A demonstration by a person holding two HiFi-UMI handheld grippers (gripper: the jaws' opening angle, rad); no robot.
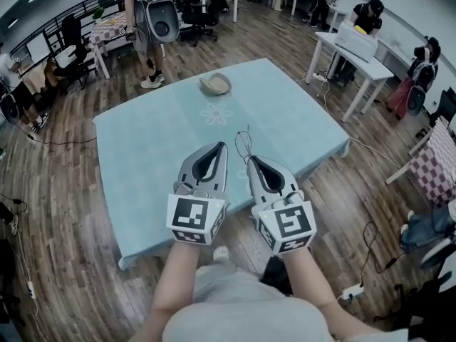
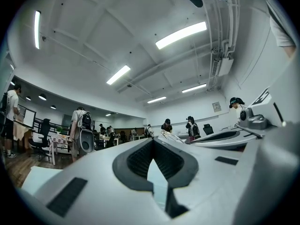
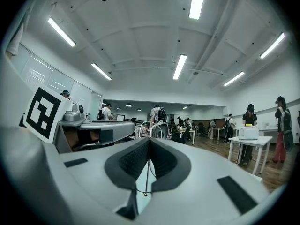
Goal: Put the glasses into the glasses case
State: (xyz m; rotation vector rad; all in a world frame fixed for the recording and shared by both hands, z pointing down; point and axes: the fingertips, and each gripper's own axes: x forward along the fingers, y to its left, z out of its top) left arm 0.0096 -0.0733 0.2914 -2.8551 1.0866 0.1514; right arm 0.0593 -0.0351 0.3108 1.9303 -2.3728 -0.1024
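Thin wire-framed glasses [image 1: 244, 142] stick out ahead of my right gripper [image 1: 249, 159], which is shut on one of their temples. In the right gripper view the wire temple runs down between the closed pads and the frame [image 3: 152, 128] rises just past the tips of the gripper [image 3: 150, 138]. My left gripper [image 1: 222, 147] hovers close beside it over the near half of the table, its jaws meeting at the tips with nothing held [image 2: 153, 139]. The beige glasses case [image 1: 215, 84] lies open at the far side of the table, well ahead of both grippers.
The table [image 1: 142, 155] wears a light blue cloth with a faint flower print at its middle. Wooden floor surrounds it. A person with a backpack [image 1: 151, 27] stands beyond the far left corner, and white desks [image 1: 356, 55] are at the right.
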